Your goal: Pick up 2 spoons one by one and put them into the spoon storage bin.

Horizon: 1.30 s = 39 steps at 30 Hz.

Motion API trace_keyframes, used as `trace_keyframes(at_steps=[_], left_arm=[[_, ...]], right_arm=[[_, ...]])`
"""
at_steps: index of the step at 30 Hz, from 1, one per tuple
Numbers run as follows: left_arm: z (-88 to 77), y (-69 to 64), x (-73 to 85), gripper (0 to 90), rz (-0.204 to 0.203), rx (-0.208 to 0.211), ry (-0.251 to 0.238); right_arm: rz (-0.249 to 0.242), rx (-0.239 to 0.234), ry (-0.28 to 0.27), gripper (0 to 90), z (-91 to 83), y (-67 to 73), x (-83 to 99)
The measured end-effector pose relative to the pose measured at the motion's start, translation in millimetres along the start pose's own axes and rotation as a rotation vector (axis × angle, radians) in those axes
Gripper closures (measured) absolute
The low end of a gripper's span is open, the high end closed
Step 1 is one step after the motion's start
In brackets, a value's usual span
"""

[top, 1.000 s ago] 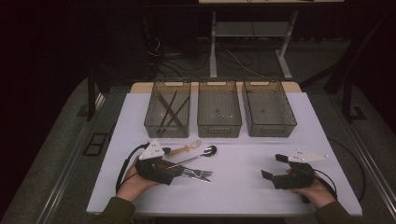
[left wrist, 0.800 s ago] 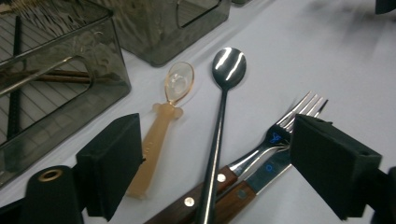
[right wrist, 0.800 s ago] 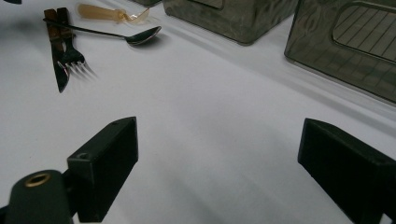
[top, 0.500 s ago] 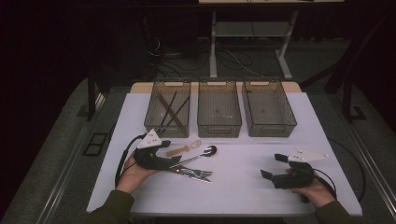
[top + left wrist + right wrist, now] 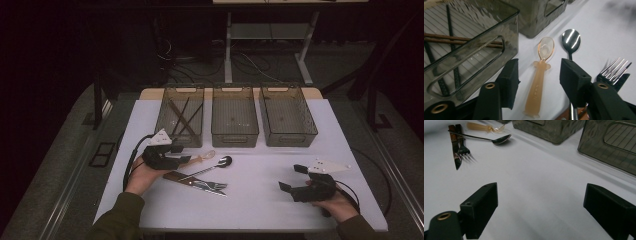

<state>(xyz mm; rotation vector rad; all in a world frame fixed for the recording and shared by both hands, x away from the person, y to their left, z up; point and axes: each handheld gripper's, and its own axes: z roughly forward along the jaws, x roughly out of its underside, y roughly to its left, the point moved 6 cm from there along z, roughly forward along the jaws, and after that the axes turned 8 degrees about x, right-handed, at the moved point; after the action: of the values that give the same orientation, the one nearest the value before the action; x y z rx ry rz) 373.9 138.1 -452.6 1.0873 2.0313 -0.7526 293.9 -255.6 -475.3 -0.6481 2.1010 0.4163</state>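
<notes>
The left gripper (image 5: 186, 159) sits low over the counter (image 5: 260, 200) just in front of the left-hand bin (image 5: 181, 116), and its jaws have just been closing around the handle of the translucent orange spoon (image 5: 539, 75). In the left gripper view the spoon lies flat between the two black pads, bowl pointing away, with a gap on either side, so the pads do not yet press on it. A steel spoon (image 5: 571, 40) lies just beside it, its handle running under the far jaw, and a fork (image 5: 615, 71) and a wooden-handled knife (image 5: 197, 182) lie close by. The left-hand bin holds dark chopsticks (image 5: 182, 117); the middle bin (image 5: 235, 116) and the right-hand bin (image 5: 287, 115) look bare. The right gripper (image 5: 295, 180) rests well apart near the counter's right end, jaws spread wide over bare surface. I'd say the pick of the orange spoon is in hand; the next move calls for closing fully on its handle without catching the steel spoon, then lifting it clear toward a bin.
</notes>
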Motion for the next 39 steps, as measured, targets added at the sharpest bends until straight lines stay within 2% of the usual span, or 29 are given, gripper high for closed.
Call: trace_keyframes(at_steps=[7,14,27,28,29,32,39], left_arm=[[8.7,6.3,7.3,56.5,0.002,0.013,0.062],[9.6,7.6,11.9,60.6,-0.004,0.025,0.089],[16.9,7.7,19.2,62.0,0.006,0.040,0.152],[17.0,8.5,19.6,62.2,0.021,0.041,0.163],[17.4,7.5,20.3,62.3,0.010,0.038,0.167],[19.0,8.3,21.3,62.8,0.030,0.039,0.179],[20.2,7.0,23.9,64.6,0.027,0.037,0.202]], right_arm=[[0.000,0.001,0.000,11.9,-0.2,0.0,0.2],[-0.003,-0.001,0.002,11.8,-0.2,0.5,0.1],[-0.012,0.002,0.001,11.9,-0.1,0.5,0.0],[-0.013,0.002,0.001,11.8,0.0,0.5,0.0],[-0.012,0.002,0.002,11.9,-0.1,0.6,0.2],[-0.016,0.002,0.001,11.8,0.0,0.4,0.2],[-0.016,0.002,0.004,11.8,-0.1,0.6,0.4]])
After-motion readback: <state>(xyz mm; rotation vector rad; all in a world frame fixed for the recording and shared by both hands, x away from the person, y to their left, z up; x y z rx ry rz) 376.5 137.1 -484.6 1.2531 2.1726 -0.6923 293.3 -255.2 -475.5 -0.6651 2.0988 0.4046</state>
